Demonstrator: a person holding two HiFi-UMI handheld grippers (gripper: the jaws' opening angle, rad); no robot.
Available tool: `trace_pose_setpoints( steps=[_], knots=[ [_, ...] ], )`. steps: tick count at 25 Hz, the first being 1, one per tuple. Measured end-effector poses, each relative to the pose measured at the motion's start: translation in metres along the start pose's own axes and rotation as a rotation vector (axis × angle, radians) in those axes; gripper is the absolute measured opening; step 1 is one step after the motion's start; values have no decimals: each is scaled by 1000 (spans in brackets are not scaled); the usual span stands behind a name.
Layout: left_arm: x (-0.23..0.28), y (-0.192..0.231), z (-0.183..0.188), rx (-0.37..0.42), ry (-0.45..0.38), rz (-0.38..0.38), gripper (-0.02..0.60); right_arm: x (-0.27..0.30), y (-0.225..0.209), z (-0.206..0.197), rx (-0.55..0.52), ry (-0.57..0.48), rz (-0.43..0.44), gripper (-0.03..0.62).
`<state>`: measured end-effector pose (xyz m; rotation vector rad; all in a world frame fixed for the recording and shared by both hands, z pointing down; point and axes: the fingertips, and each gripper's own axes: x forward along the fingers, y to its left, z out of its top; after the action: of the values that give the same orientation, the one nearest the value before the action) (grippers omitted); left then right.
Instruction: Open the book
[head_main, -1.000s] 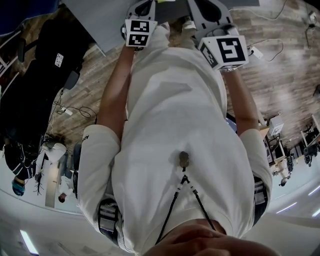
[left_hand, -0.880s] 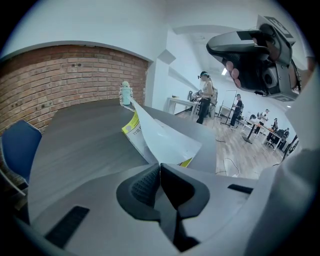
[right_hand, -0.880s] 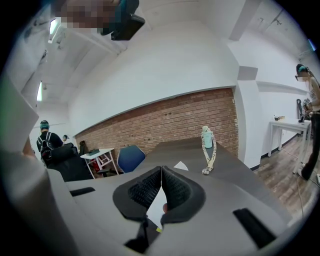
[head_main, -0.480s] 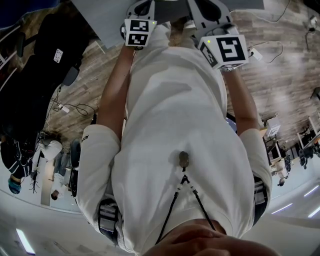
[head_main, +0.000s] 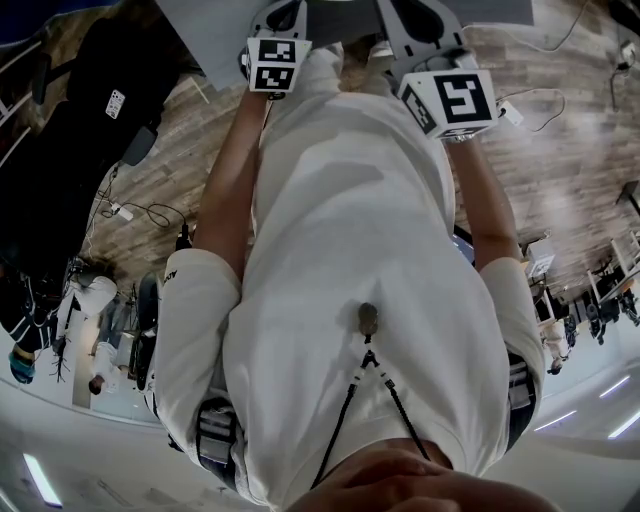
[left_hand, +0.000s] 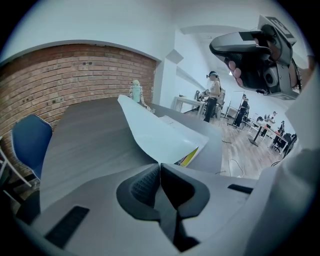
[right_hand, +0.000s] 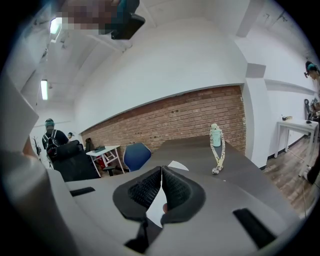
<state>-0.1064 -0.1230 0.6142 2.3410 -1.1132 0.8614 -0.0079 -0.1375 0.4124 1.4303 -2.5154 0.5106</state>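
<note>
Book part-opened, both grippers clamped at the table edge

The book (left_hand: 189, 156) lies on the grey table (left_hand: 85, 135). Its white cover (left_hand: 150, 122) is raised and curls from 6 toward 11 o'clock in the left gripper view, so opening looks begun but the cover is not yet laid flat. The left gripper (left_hand: 160, 165) has its jaws pressed together where the cover's lower edge meets them, seemingly pinching it. The right gripper (right_hand: 161, 169) is likewise closed, with a white leaf (right_hand: 156, 212) in the seam, probably nipped. In the head view both forearms reach to 12 o'clock, with the marker cubes at 11 and 1.
</note>
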Motion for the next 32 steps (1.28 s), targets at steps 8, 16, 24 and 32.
trace_pose_setpoints(
  steps=[8,16,24,32],
  knots=[
    [0,12,-14,-25,21,14,26,9,6,-1,-8,10,18,37],
    [-2,23,-21,-61,27,33,26,22,12,3,-18,22,45,37],
    [-6,36,-37,-89,44,49,26,35,25,-1,-26,29,69,37],
    [-10,47,-44,-98,47,80,26,39,28,-2,-30,32,83,37]
  ],
)
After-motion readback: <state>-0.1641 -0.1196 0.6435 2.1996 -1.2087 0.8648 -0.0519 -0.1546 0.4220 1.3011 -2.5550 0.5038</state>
